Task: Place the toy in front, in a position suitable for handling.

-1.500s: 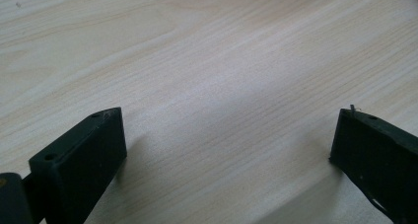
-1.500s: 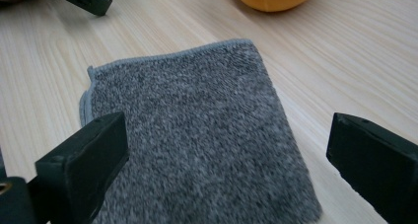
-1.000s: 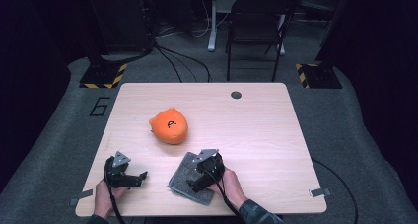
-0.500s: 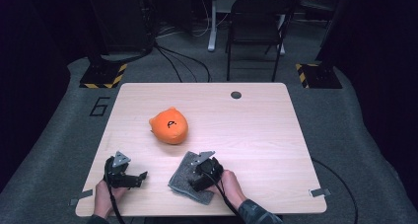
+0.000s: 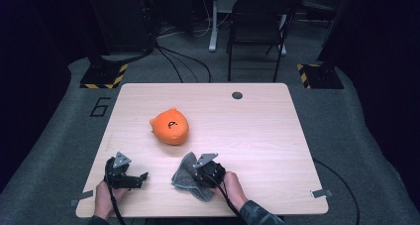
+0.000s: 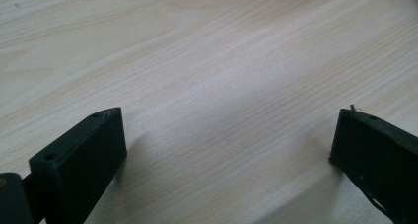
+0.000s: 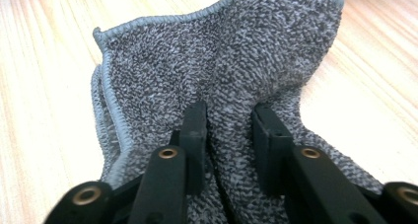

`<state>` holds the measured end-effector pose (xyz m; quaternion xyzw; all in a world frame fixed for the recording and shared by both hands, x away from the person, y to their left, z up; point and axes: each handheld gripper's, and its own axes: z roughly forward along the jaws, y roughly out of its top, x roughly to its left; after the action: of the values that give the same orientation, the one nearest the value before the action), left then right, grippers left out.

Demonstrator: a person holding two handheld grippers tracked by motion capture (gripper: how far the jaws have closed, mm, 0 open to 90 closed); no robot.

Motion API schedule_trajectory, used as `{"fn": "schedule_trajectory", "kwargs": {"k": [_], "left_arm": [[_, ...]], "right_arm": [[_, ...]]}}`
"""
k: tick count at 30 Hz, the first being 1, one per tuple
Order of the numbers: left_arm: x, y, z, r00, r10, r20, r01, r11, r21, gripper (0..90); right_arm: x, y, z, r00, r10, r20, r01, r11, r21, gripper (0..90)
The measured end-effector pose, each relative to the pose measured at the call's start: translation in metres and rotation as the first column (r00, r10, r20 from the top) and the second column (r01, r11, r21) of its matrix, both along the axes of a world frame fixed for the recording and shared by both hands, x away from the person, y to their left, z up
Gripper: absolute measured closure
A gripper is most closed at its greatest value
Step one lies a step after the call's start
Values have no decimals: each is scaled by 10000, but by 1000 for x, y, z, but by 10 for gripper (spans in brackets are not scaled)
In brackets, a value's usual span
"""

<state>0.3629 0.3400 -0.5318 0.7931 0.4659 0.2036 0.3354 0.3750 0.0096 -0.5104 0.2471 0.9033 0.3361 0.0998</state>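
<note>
A grey knitted cloth (image 5: pixel 184 177) lies crumpled near the table's front edge. My right gripper (image 5: pixel 197 179) rests on it, and its jaws have just been closing. In the right gripper view the right gripper (image 7: pixel 229 113) is shut on a pinched fold of the cloth (image 7: pixel 222 61), with a ridge of fabric squeezed between the pads. My left gripper (image 5: pixel 141 179) lies low over the table at the front left. Seen from the left gripper view, that gripper (image 6: pixel 229 123) stands open, with bare wood between its jaws.
An orange rounded soft toy (image 5: pixel 170 126) with a black mark sits left of the table's (image 5: pixel 257 136) centre, beyond both grippers. A small dark round cap (image 5: pixel 237 95) sits in the tabletop near the far edge. A black chair (image 5: pixel 257 17) stands behind the table.
The right gripper's jaws closed on the cloth and bunched a fold of it. Neither hand moved, nor did the orange toy.
</note>
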Motion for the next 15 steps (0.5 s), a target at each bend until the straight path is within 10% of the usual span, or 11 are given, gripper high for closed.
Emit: {"fn": "schedule_trajectory", "kwargs": {"k": [15], "left_arm": [[0, 0, 0, 10000, -9, -18, 9, 10000, -9, 3]], "right_arm": [[-1, -24, 31, 9988, -426, 223, 406, 9958, 820, 735]]}}
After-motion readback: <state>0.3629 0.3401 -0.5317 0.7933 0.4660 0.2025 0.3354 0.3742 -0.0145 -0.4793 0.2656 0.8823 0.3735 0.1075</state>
